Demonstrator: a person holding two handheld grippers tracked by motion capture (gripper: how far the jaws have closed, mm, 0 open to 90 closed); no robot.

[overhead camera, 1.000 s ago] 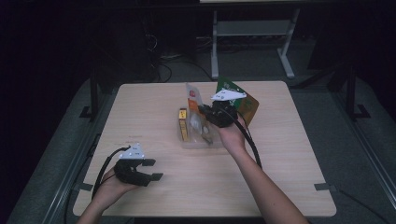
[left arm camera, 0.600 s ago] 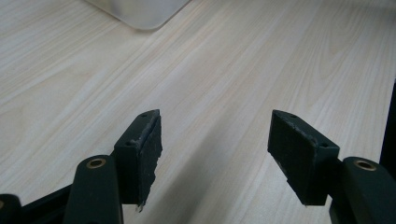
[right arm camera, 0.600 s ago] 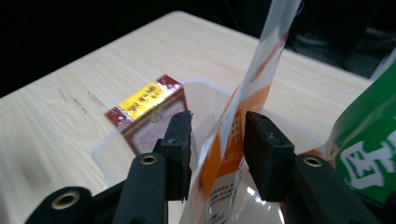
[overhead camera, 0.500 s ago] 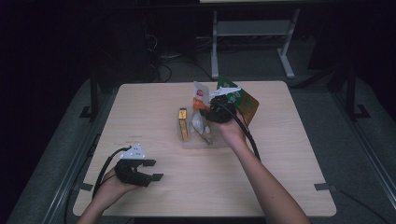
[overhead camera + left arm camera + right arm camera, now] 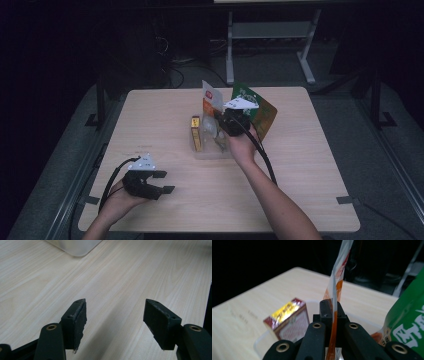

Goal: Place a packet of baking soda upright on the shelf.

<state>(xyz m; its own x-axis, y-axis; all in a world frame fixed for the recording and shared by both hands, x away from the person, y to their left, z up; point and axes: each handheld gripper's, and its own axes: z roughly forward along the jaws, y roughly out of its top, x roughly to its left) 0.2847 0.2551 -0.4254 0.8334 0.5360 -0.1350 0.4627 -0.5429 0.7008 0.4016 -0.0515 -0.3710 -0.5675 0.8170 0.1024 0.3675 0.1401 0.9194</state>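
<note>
1. Nearest, at the table's [image 5: 300, 190] near-left corner: left gripper [image 5: 159, 182] resting low over bare wood, jaws spread wide, nothing between them; pads [image 5: 79, 320] well apart in the left gripper view, with a corner of the tray [image 5: 75, 246] far ahead.
2. Farther in, mid-table: clear tray [image 5: 212, 152] holding a red-and-gold box [image 5: 196, 137] on its left side plus some pale wrapped items, too blurred to name.
3. Above the tray's far side: right gripper [image 5: 223, 120] clamped shut on the packet [image 5: 210, 100], an orange-and-white sachet held upright on edge.
4. Seen along the right gripper's jaws: packet's [image 5: 335, 285] thin edge pinched between the two pads, lower end gripped, upper end rising free above the fingers; box [image 5: 288, 320] just left of the jaws, inside the tray.
5. Just right of the packet, leaning behind the right hand: green bag [image 5: 257, 112], near the gripper but apparently not in its grasp.
6. Judged progress: grasp secured, packet lifted over the tray; unclear whether bound into the tray or out of it. Left to do: carrying it to its place and releasing; left gripper idle, not yet engaged.
7. Risk, as a guess: thin packet slipping or swinging in so narrow a pinch.
</note>
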